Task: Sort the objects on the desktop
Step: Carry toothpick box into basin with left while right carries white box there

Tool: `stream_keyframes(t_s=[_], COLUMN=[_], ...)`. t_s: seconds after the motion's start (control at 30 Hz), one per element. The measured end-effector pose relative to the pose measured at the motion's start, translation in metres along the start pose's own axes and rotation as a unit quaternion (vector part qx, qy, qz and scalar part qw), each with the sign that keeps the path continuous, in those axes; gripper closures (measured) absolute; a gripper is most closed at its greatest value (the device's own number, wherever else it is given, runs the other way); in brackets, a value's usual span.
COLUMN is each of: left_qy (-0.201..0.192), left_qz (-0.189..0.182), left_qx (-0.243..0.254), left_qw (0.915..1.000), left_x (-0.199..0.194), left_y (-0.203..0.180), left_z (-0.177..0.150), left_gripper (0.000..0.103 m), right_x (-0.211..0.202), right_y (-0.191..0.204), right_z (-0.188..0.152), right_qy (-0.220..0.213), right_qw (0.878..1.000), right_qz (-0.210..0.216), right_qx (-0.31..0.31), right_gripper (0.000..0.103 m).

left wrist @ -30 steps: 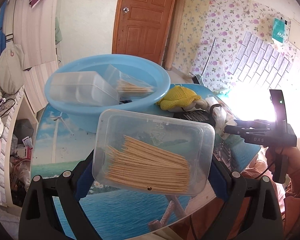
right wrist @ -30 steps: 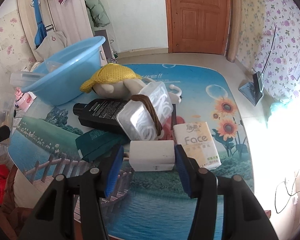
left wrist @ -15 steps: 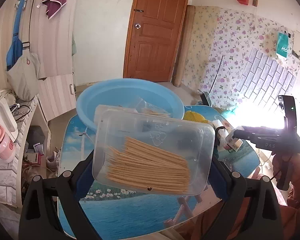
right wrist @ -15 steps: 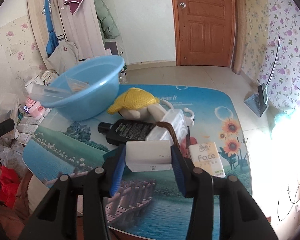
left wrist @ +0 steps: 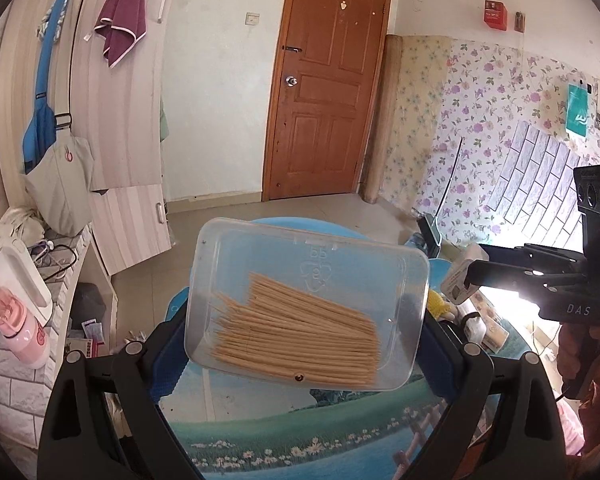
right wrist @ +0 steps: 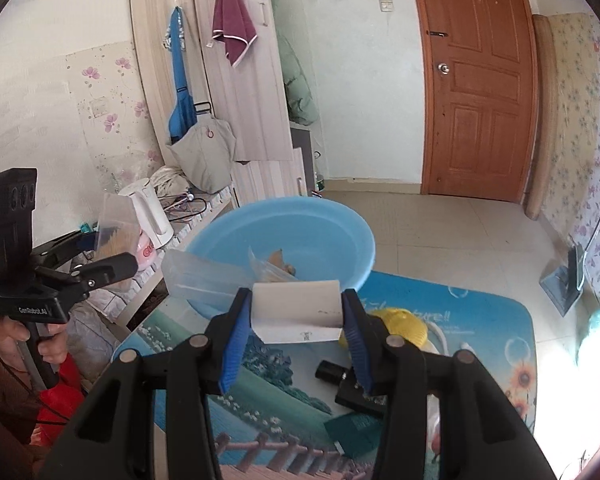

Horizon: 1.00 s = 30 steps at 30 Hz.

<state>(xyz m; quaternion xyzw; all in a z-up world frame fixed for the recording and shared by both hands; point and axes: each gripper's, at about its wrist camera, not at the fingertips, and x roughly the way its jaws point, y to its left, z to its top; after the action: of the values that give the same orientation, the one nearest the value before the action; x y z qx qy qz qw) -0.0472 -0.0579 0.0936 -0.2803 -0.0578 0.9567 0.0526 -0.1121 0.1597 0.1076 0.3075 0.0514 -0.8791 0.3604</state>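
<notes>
Nearest in the left wrist view, the left claw [left wrist: 300, 344] stands wide, its blue pads pressed against the two short ends of a clear plastic box [left wrist: 306, 308] that is held up off the worktop [left wrist: 308, 440]. The box is tilted, its bottom facing the camera, and a layer of thin wooden sticks [left wrist: 300, 344] lies heaped toward its lower side. Below it shows the worktop's printed cover of meadow and sea.

In the right wrist view, the right claw [right wrist: 296, 328] is set narrow on a white rectangular box [right wrist: 298, 312], a blue pad flat on each side; its jaws have just been closing onto this box, which is lifted clear of the worktop. Under and past it, on the cover, lie a dark green packet [right wrist: 352, 428], a black bottle [right wrist: 332, 370] on its side and a yellow mesh item [right wrist: 400, 326].

Farther on sits a light blue basin [right wrist: 284, 240] at the worktop's far edge, with a clear lidded container [right wrist: 208, 276] and a small bag of sticks [right wrist: 272, 264] inside. The white box appears just in front of the basin's near rim.

Beyond, across the tiled floor, stands a brown wooden door [right wrist: 480, 92].
</notes>
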Motion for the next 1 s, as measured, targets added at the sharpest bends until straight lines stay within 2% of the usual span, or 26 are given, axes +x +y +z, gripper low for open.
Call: stream_keyframes(t_s=[0.23,0.57,1.0], left_qy=[0.020,0.053,0.052], left_qz=[0.003,0.007,0.010], left_qx=[0.004,0.009,-0.002], left_qw=[0.9998,0.9986,0.9986], left_x=[0.036,0.083,0.085], left_y=[0.012,0.018,0.021], left_z=[0.009,0.015,0.010], left_gripper=[0.008,0.007,0.007], right_x=[0.038,0.087,0.123], right_y=[0.015,0.010,0.000], right_z=[0.028,0.041,0.034], right_qy=[0.004,0.028,0.066], right_qw=[1.000,0.999,0.998], right_qz=[0.025,0.038,0.023], right_qx=[-0.018,-0.016,-0.001], right_gripper=[0.060,0.059,0.059])
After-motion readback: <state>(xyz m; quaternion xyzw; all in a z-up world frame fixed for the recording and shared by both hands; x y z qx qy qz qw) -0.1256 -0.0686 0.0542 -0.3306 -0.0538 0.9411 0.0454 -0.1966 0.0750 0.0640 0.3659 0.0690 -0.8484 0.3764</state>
